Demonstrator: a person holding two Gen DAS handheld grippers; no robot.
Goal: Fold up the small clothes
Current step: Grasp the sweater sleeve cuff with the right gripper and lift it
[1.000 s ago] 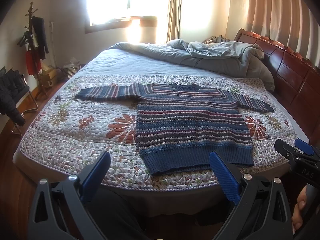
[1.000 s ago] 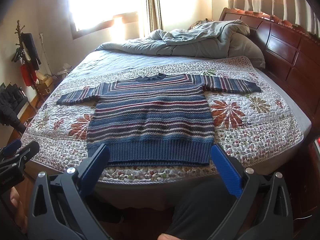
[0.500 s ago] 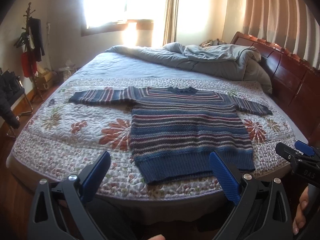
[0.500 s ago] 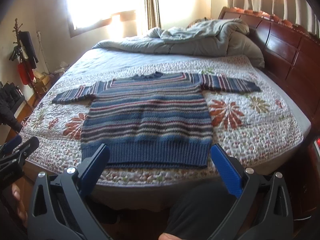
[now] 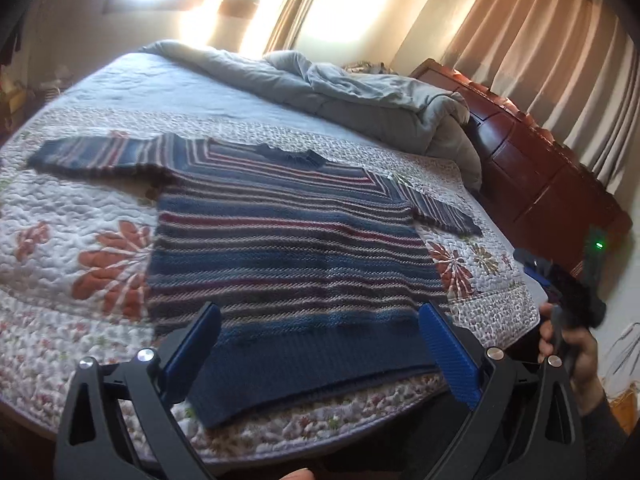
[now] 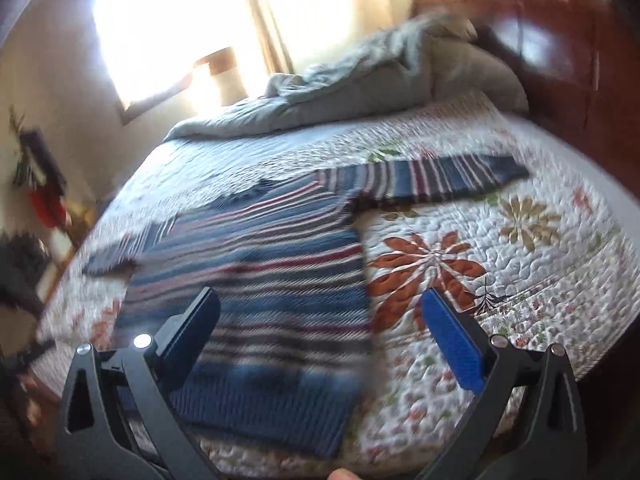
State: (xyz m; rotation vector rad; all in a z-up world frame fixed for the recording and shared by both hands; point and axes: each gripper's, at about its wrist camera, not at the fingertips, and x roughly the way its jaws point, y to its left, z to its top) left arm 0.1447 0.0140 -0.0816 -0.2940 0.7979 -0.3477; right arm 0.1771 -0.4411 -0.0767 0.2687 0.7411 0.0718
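Note:
A blue knitted sweater (image 5: pixel 288 248) with red and white stripes lies flat on the floral quilt (image 5: pixel 80 248), both sleeves spread out. It also shows in the right wrist view (image 6: pixel 260 300), blurred. My left gripper (image 5: pixel 320 344) is open and empty above the sweater's hem. My right gripper (image 6: pixel 320 336) is open and empty above the sweater's lower right side; it also shows at the right edge of the left wrist view (image 5: pixel 560 280), held in a hand.
A rumpled grey duvet (image 5: pixel 360 96) lies at the head of the bed. A dark wooden headboard (image 5: pixel 540 168) runs along the right. Curtains and a bright window stand behind. A coat rack (image 6: pixel 36 176) stands at the left.
Both grippers have moved forward and down toward the bed, and the sweater looms larger. The right wrist view has swung right and tilted, with motion blur. Both jaws stay open.

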